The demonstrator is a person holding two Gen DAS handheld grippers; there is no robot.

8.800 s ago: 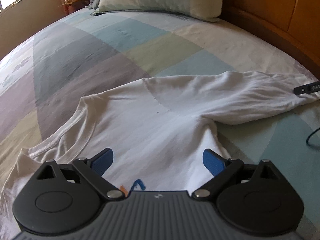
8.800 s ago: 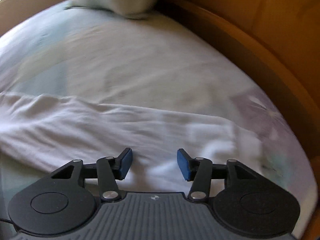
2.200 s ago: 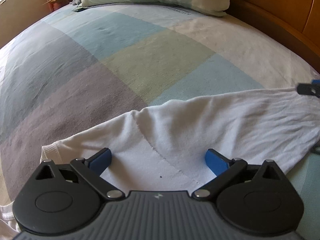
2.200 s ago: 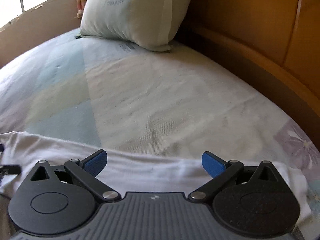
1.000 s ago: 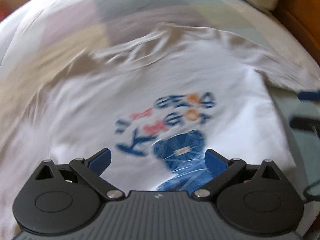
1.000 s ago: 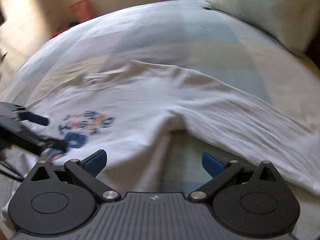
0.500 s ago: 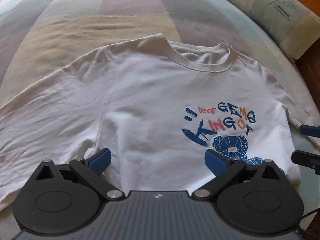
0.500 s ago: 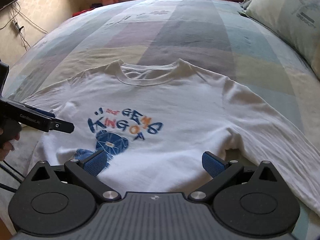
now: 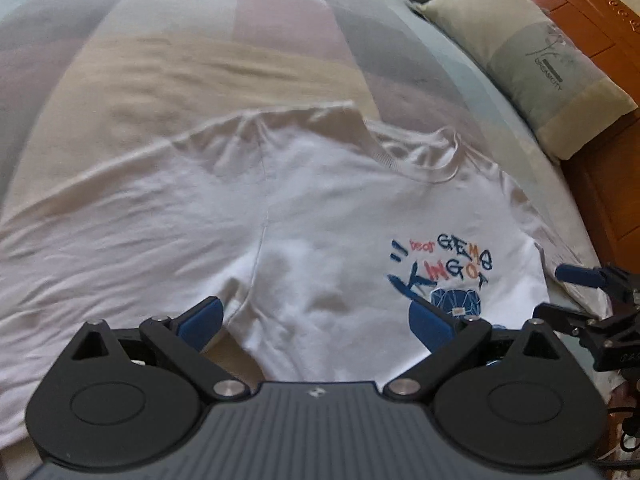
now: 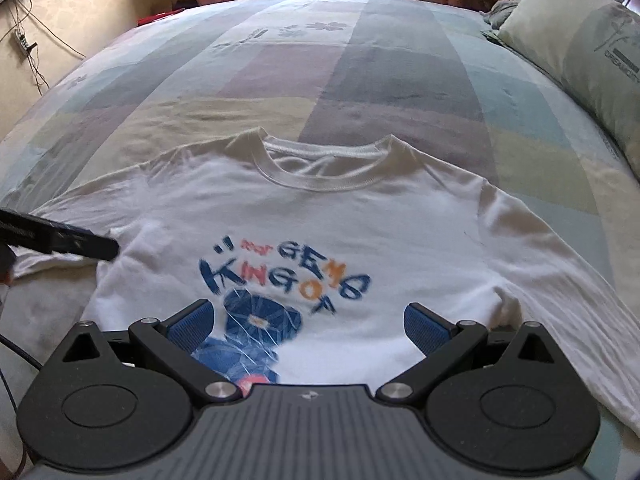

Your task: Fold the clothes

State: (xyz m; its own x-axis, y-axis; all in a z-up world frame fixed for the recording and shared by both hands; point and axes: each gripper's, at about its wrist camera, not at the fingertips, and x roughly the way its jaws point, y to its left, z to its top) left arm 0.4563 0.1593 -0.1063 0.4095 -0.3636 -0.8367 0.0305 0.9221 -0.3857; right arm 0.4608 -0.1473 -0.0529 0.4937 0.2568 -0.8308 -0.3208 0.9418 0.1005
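Note:
A white long-sleeved shirt [image 9: 312, 216] [image 10: 360, 232] lies flat and front up on the bed, its collar [image 10: 326, 172] far from me and a blue and orange print [image 10: 280, 276] on the chest. My left gripper [image 9: 316, 318] hovers open over the shirt's left armpit and side. My right gripper [image 10: 306, 320] hovers open above the print, near the lower chest. Neither holds cloth. The right gripper also shows at the right edge of the left wrist view, and the left gripper's finger [image 10: 68, 240] shows at the left of the right wrist view.
The bed carries a pastel patchwork sheet [image 10: 360, 72]. A pillow [image 9: 532, 52] [image 10: 588, 48] lies against a wooden headboard [image 9: 592, 4] on the right. Cables [image 10: 28, 40] hang on the wall at the far left.
Both grippers swung from the sleeve at the headboard side to the shirt's front. In the last half second the left one shifted left toward the armpit; the right one came closer over the print.

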